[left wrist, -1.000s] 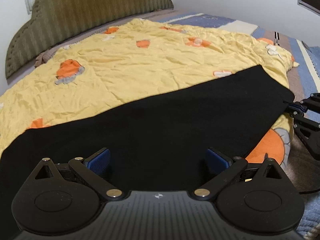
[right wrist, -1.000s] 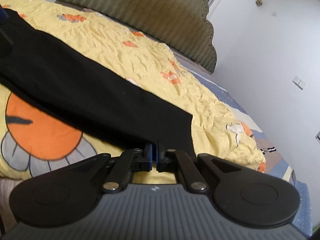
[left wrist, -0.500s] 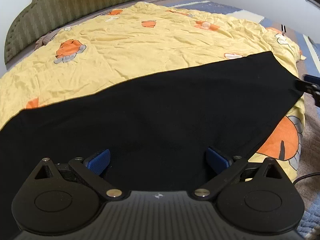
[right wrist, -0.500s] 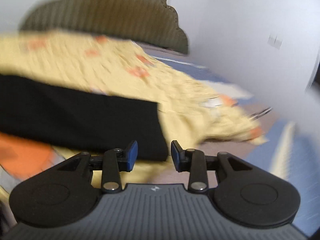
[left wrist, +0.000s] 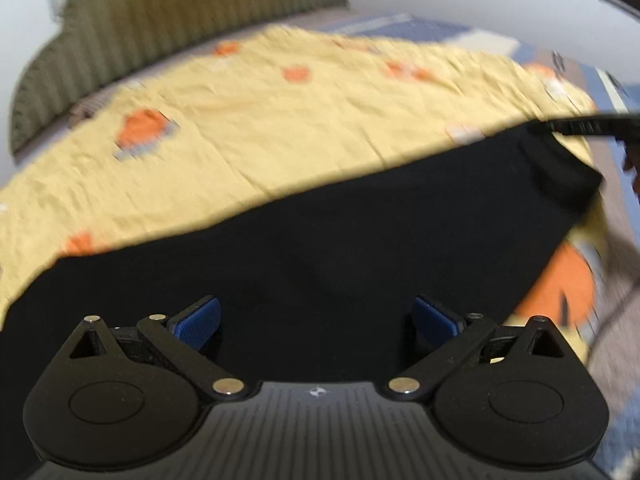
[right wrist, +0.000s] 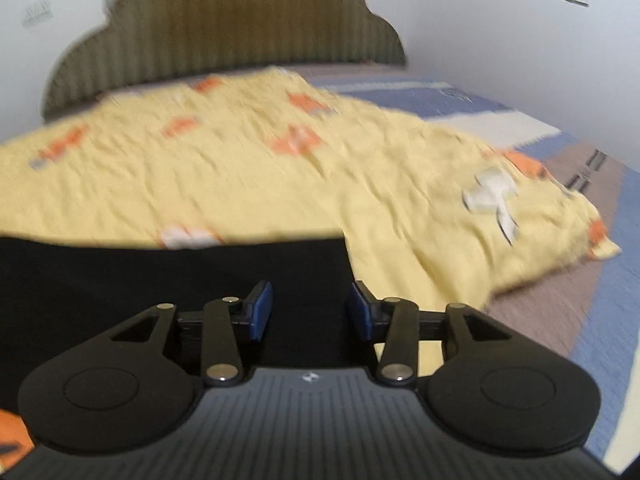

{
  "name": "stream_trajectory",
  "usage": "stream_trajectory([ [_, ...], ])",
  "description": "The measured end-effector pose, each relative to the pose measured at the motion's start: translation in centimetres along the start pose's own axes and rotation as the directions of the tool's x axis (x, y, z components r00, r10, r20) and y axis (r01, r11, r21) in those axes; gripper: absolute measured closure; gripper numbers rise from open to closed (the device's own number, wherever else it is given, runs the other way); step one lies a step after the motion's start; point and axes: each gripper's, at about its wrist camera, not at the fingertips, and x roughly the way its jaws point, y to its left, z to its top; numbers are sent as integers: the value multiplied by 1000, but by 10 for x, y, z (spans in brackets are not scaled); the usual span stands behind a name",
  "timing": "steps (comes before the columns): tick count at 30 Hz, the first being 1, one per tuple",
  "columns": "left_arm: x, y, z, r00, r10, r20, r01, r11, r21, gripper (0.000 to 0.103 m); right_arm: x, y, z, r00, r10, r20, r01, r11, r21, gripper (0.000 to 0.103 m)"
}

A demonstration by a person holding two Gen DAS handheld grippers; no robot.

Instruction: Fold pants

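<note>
Black pants (left wrist: 304, 240) lie flat across a yellow blanket with orange prints (left wrist: 280, 128) on a bed. My left gripper (left wrist: 316, 318) is wide open and empty above the middle of the pants. My right gripper (right wrist: 310, 310) is open and empty, its fingers over the right end of the pants (right wrist: 168, 280), near the end's edge. The right gripper also shows as a dark blurred shape at the far right of the left wrist view (left wrist: 588, 126), above the pants' right end. Both views are blurred by motion.
An olive ribbed headboard (right wrist: 224, 32) stands at the back against a white wall. A blue, white and brown striped cover (right wrist: 500, 116) lies beyond the blanket on the right. The blanket's right edge (right wrist: 560, 248) drops toward the brown stripe.
My right gripper has let go of the pants' end and opened, then swung to face the headboard. The pants' end has dropped flat. My left gripper stays open and has shifted slightly.
</note>
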Motion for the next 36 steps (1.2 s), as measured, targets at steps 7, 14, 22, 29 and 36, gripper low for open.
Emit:
stream_trajectory([
  [7, 44, 22, 18, 993, 101, -63, -102, 995, -17, 0, 60, 27, 18, 992, 72, -100, -80, 994, -78, 63],
  [14, 11, 25, -4, 1000, 2, -3, -2, 997, -76, 0, 33, 27, 23, 1000, 17, -12, -18, 997, -81, 58],
  [22, -4, -16, -34, 1000, -8, 22, 6, 994, 110, 0, -26, 94, -37, 983, 176, -52, -183, 928, -324, 33],
  [29, -4, -14, -31, 1000, -3, 6, 2, 994, 105, 0, -50, 84, -41, 989, 144, 34, -136, 976, -171, 29],
  [36, -14, -8, -40, 999, 17, 47, -20, 998, 67, 0, -52, 104, -66, 980, 198, -24, -198, 956, -218, 26],
])
